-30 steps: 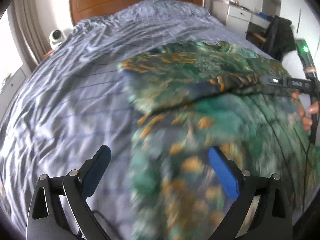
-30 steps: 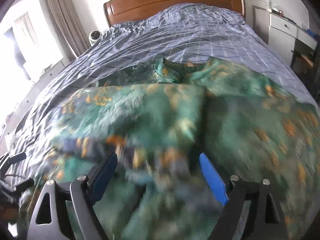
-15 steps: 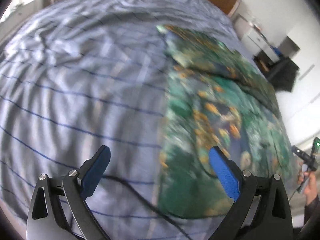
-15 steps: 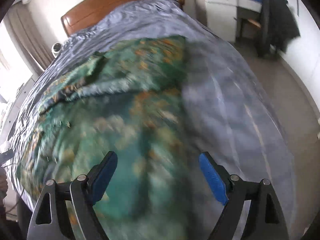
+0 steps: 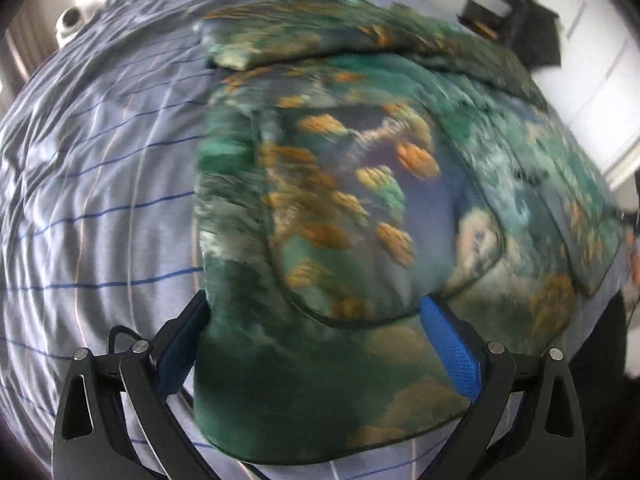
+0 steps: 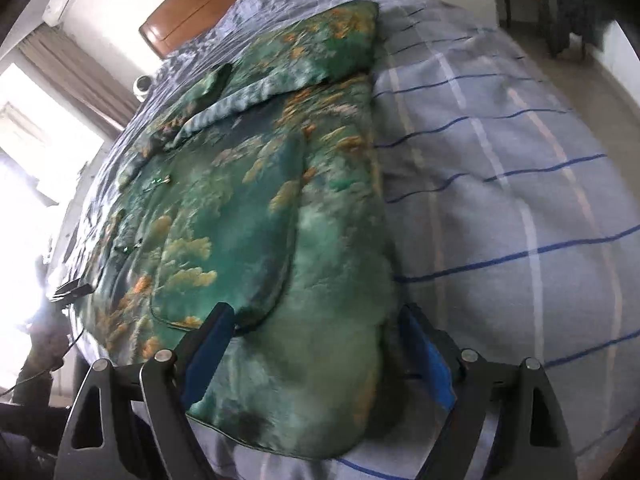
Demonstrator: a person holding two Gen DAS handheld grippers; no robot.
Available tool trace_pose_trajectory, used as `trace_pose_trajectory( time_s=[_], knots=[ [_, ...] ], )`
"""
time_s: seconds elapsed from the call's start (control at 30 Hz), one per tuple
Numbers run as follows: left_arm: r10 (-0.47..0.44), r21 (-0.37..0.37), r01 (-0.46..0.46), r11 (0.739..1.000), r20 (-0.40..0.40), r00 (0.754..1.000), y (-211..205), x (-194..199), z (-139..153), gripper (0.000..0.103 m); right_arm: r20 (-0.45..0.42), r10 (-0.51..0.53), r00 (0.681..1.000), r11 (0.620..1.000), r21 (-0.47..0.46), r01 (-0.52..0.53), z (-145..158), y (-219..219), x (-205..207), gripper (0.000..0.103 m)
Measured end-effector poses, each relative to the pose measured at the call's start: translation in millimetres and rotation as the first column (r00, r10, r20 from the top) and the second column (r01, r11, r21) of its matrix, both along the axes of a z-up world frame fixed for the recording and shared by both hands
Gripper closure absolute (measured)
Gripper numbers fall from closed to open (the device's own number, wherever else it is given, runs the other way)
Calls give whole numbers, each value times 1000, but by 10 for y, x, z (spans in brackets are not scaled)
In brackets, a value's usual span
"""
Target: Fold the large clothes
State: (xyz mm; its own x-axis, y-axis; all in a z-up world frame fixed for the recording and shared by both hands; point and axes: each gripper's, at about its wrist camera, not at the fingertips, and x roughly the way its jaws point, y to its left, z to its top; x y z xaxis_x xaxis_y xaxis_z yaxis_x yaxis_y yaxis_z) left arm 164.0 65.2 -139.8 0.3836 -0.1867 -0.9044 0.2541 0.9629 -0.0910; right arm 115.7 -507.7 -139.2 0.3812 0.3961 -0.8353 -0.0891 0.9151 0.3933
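Lying flat on the striped blue bed cover (image 6: 500, 168): one soft, quilted green garment (image 5: 360, 200) with orange patches, upper part folded over. Near hem now bunched between wide-spread blue pads of left gripper (image 5: 316, 344) and right gripper (image 6: 316, 344); half a second back, both hovered short of it. Contact possibly made, blur prevents certainty.

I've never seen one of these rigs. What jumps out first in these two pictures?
A big green garment with orange patches, spread across a blue-striped bed. At the bottom of each view a black tool with blue pads stands open around the garment's near corners: the left tool at one, the right tool at the other. Behind, a wooden headboard stands against the wall.
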Motion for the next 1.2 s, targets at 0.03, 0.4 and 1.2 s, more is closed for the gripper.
trace_pose_trajectory(
  time_s=[0.03,0.4,1.2],
  knots=[
    [-6,16,6,1000,-3,1000,-30,-10,-2,14,-9,28,1000,1000,5,-28,-6,52,12,18],
    [40,-14,-40,999,26,999,78,-131,461,86,49,130,990,991,-50,-128,474,474,24,84],
    [52,28,-49,998,-119,992,623,-1603,720,86,-67,297,953,954,56,-293,900,696,-1055,87]
  ],
)
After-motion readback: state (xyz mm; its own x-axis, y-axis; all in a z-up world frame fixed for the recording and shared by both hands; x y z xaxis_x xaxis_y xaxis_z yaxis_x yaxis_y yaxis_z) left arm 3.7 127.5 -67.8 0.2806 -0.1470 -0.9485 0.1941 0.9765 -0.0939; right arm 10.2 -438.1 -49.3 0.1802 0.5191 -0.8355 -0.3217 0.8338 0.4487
